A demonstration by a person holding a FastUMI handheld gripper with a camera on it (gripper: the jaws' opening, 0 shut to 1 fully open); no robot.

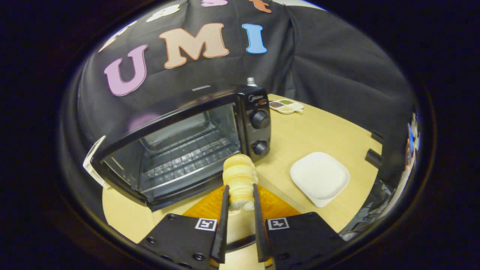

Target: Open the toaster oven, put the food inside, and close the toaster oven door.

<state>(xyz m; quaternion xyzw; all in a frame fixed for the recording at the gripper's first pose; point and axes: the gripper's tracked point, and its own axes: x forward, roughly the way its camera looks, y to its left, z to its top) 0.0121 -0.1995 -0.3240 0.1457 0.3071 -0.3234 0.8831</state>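
A black toaster oven [210,123] stands on the wooden table just ahead of the fingers. Its door [277,204] is folded down flat under the gripper, and the glass shows an orange reflection. Inside the open cavity a wire rack [187,153] is visible. My gripper [240,187] is shut on a pale yellow ridged pastry [240,170], which stands upright between the two fingers. The pastry's top sits level with the oven's front opening, near the lower control knob [260,148].
A white square plate [318,178] lies on the table [318,131] to the right of the oven. A small divided tray of seasonings [287,106] sits further back. A bottle top [250,80] peeks from behind the oven. Black cloth walls surround the table.
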